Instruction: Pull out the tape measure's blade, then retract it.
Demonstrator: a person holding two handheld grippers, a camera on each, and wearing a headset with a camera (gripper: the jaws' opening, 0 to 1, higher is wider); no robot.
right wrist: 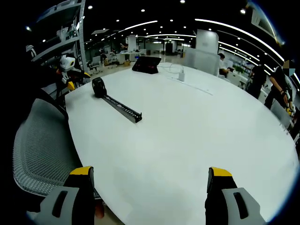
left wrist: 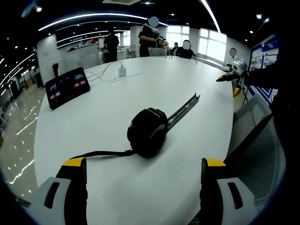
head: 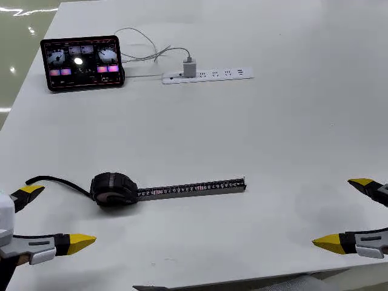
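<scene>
A black tape measure (head: 113, 188) lies on the white table (head: 242, 121), its blade (head: 191, 188) drawn out to the right and its black wrist strap (head: 54, 180) trailing left. My left gripper (head: 51, 218) is open at the near left, just short of the case (left wrist: 147, 131), with nothing between its yellow-tipped fingers. At the near right edge my right gripper (head: 351, 212) is open and empty too, well clear of the blade's end hook (right wrist: 137, 117). In the right gripper view the case (right wrist: 98, 87) sits far off to the left.
A tablet (head: 82, 62) with a lit screen stands at the far left. Beside it lies a white power strip (head: 207, 74) with a charger and cables. A grey mesh chair (right wrist: 40, 154) is at the near table edge. People stand in the background.
</scene>
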